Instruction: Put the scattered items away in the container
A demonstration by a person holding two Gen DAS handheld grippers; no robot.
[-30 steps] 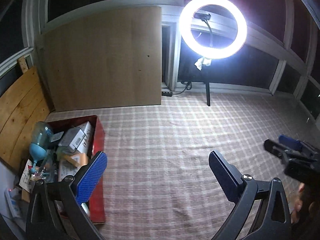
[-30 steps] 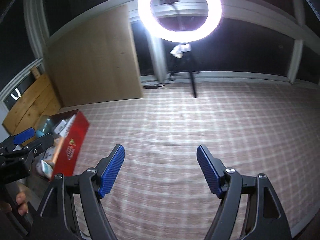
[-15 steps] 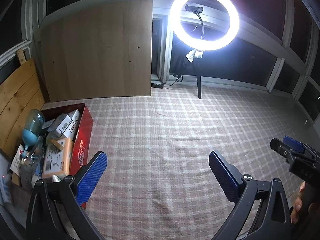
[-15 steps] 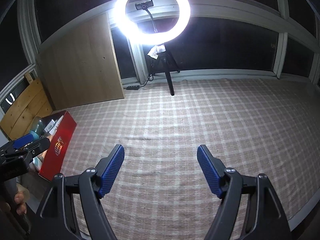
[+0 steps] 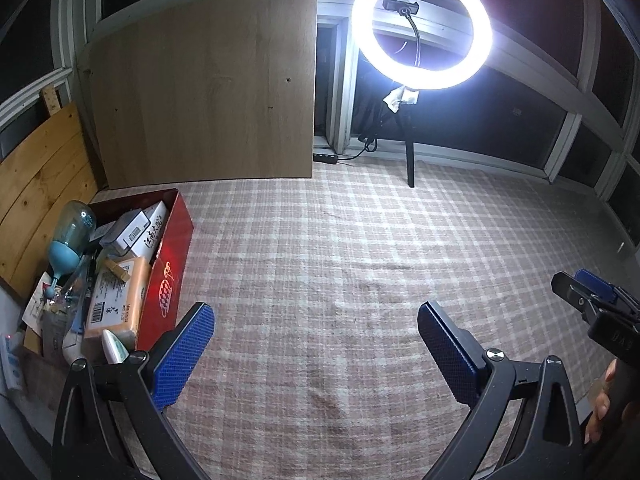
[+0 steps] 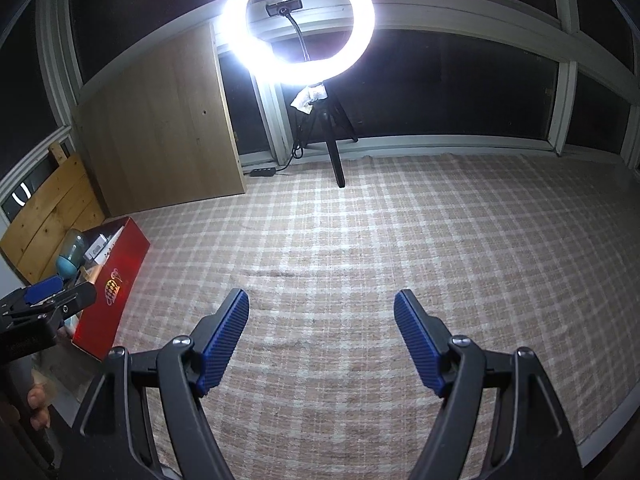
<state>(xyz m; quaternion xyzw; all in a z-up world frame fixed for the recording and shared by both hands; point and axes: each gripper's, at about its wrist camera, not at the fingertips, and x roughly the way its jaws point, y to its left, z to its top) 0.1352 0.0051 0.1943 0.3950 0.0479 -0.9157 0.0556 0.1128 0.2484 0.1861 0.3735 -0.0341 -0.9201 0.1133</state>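
Left wrist view: left gripper [image 5: 316, 346] jaws wide, empty | right gripper [image 6: 322, 342] jaws wide, empty | red box [image 5: 170, 272] lower left, heaped full | risk: blue bottle [image 5: 72, 236] on rim may topple out if nudged.

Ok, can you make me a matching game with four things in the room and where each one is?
Things:
1. red box
2. ring light
3. wooden board
4. blue bottle

Places:
A. leaning on the back wall
B. inside the box, sticking up
C. on the checked carpet, at the left
D. on a stand by the window

Pairs: 1-C, 2-D, 3-A, 4-B
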